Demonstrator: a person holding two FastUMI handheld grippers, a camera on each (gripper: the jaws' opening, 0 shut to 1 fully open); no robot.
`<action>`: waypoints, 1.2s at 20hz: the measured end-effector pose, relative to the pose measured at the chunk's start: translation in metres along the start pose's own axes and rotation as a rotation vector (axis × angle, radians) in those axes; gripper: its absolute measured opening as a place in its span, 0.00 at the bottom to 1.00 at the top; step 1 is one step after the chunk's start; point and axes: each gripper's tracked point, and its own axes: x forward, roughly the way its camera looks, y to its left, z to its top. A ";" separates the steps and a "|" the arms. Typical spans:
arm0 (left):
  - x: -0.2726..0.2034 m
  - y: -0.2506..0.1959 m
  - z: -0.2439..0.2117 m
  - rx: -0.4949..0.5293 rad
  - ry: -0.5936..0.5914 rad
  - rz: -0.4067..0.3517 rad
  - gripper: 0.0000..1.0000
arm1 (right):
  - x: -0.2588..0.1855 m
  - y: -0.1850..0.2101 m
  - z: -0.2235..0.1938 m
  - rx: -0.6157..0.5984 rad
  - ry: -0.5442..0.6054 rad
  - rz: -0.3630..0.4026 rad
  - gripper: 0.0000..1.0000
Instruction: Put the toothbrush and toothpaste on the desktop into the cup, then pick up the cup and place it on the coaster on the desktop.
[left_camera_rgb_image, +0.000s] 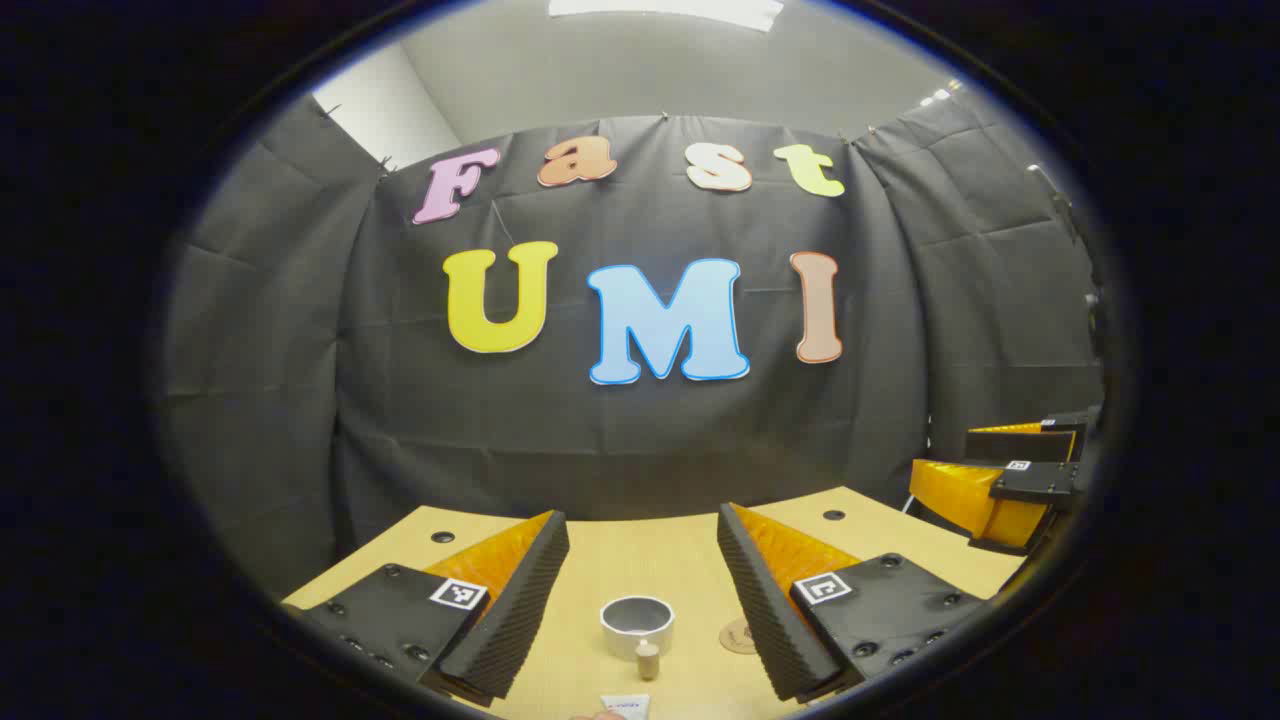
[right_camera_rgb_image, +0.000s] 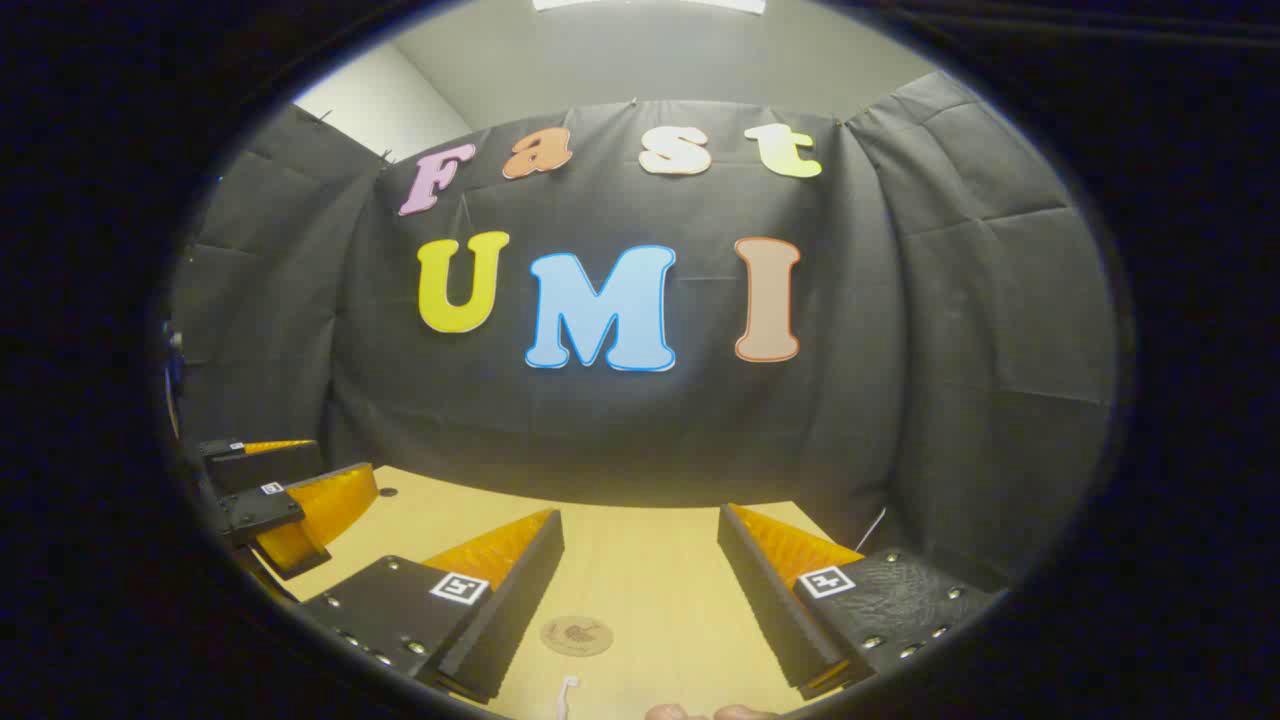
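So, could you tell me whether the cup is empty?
Empty as far as visible: the upright cup shows a bare interior, toothpaste lying outside.

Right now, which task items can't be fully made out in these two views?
- Toothpaste: left gripper view, cut off by the bottom edge; only its top shows.
- Toothbrush: right gripper view, cut off at the bottom edge.
- Coaster: left gripper view, partly behind the left claw finger.

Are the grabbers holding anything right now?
No. Both are open and empty. The left hand-held gripper has its fingers spread above the cup; the right hand-held gripper is spread over the coaster, touching neither.
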 end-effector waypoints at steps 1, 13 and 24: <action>0.001 0.002 0.000 0.001 0.001 0.002 0.96 | 0.001 0.002 0.000 -0.004 0.004 0.005 0.96; 0.013 0.012 -0.021 -0.007 0.068 0.008 0.96 | 0.013 0.015 -0.020 0.001 0.098 0.034 0.96; 0.016 0.017 -0.091 -0.054 0.305 0.002 0.95 | 0.020 0.031 -0.080 0.045 0.336 0.086 0.95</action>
